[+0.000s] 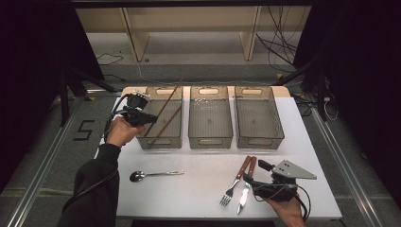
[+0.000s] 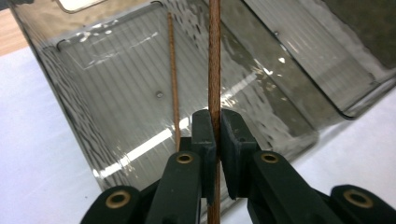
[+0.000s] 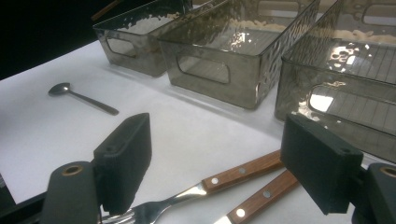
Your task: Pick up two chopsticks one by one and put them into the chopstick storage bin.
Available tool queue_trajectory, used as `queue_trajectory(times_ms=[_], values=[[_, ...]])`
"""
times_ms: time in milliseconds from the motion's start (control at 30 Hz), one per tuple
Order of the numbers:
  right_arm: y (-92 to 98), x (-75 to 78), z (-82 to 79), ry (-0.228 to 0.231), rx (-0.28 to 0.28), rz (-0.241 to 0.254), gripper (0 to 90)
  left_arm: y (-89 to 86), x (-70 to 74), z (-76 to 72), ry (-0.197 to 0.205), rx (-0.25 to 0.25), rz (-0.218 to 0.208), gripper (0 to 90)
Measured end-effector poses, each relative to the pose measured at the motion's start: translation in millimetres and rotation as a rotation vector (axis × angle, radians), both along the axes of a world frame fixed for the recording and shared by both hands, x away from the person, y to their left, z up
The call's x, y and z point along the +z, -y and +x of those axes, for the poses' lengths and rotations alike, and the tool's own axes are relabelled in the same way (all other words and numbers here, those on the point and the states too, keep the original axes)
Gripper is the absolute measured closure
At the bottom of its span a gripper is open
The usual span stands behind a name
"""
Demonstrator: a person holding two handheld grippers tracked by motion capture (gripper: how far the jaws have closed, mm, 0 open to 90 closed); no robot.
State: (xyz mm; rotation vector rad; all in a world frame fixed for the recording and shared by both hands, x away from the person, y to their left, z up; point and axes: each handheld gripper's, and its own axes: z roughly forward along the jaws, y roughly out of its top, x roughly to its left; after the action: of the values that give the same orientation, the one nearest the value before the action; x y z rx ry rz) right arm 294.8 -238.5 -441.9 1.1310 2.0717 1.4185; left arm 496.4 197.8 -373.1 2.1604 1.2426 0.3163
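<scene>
We judge the step in hand to be sorting cutlery into three bins, with chopsticks going into the left bin. To do it well, we would lower the held chopstick until it lies along the bin floor beside the other chopstick, then part the jaws gently so it does not bounce out.

The left gripper sits at the left bin's near-left corner, its jaws clamped together on the chopstick, which runs up between them. The right gripper rests at the near right of the table, jaws wide apart and holding nothing, just above the wooden-handled fork and knife. A spoon lies near left, apart.
</scene>
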Motion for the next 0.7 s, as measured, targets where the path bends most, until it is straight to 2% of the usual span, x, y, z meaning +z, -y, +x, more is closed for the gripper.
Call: queue_trajectory(times_ms=[300,700], values=[[0.0,-0.3,0.4,-0.004,0.0,0.004,25.5,-6.1,-5.1,13.9,0.001,0.029,0.008,84.2],[0.0,-0.4,0.1,-0.004,0.001,0.005,25.5,-7.5,-15.6,21.0,0.0,0.054,0.031,84.1]])
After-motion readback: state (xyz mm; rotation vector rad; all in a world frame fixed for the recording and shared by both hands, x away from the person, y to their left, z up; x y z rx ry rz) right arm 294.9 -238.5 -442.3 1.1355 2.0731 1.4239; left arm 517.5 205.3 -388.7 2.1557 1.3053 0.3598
